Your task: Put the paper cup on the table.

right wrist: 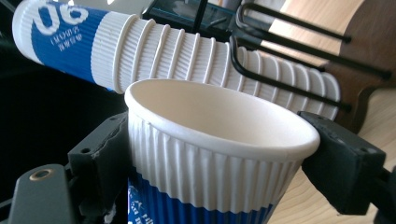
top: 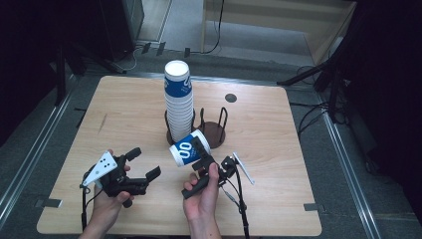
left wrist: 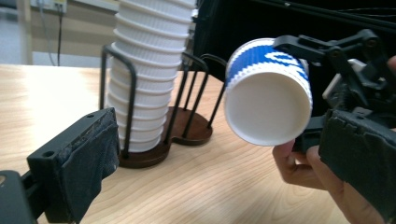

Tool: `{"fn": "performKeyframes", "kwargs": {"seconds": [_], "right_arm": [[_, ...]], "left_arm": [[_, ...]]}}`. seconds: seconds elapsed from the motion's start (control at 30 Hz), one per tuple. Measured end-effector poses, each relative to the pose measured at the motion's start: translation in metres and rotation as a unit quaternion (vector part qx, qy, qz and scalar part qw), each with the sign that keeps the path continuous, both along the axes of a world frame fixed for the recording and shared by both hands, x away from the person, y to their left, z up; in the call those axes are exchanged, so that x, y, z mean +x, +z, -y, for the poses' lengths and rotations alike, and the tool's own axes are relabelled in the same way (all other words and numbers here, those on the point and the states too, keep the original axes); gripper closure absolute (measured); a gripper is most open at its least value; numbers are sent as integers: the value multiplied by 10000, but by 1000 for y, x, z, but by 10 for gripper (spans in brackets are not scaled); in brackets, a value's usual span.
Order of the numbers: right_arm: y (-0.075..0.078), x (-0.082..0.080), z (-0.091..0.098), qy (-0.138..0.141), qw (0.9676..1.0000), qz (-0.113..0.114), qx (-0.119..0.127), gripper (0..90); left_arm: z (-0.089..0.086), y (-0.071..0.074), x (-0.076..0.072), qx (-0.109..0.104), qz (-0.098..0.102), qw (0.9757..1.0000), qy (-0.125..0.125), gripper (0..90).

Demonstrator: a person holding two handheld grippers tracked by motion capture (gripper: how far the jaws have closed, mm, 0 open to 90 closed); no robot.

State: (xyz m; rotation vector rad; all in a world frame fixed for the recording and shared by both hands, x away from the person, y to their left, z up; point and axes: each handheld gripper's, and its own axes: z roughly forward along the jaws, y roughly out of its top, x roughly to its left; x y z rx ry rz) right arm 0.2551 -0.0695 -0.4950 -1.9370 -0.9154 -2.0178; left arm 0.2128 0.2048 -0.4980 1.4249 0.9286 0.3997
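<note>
Right gripper (top: 195, 149) clamped on a single blue-and-white ribbed paper cup (top: 187, 149), one black jaw pressed to each side of the ribbed wall just under the rim, as seen in the right gripper view (right wrist: 219, 154). Cup carried clear of the wooden table (top: 278, 164), tipped on its side, just in front of the dark cup holder base (top: 215, 134), roughly midway between the left and right edges and nearer the front edge than the back. In the left gripper view, white cup bottom (left wrist: 268, 107) turned toward the camera, with the right hand's fingers (left wrist: 299, 163) below it. Left gripper (top: 144, 162) spread wide with nothing between the jaws, held above the table near the front left corner, well apart from the held cup; padded jaws standing far to either side in its own view. Tall stack of matching cups (top: 178, 97) upright in one bay of the black wire holder (top: 221, 119), near the middle of the table toward the back edge; the neighbouring bay bare. Small dark round disc (top: 230, 98) set in the tabletop near the back edge, right of the stack.
</note>
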Motion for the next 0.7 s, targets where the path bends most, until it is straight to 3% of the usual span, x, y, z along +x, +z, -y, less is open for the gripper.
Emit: {"fn": "performKeyframes", "kwargs": {"seconds": [0.13,0.33,0.57,0.7], "right_arm": [[2,-2,-1,-64,9985,301,-455,149],[7,-3,-2,-118,9916,758,-1038,149],[14,-10,-5,-561,9722,1434,-1766,149],[16,-10,-6,-602,9666,1529,-1966,148]], "left_arm": [[-7,-4,2,19,-48,9999,89,0],[-18,-11,5,-6,-90,9995,315,0],[-33,-21,9,73,-134,9978,652,0],[-39,-25,10,111,-176,9967,781,0]]}}
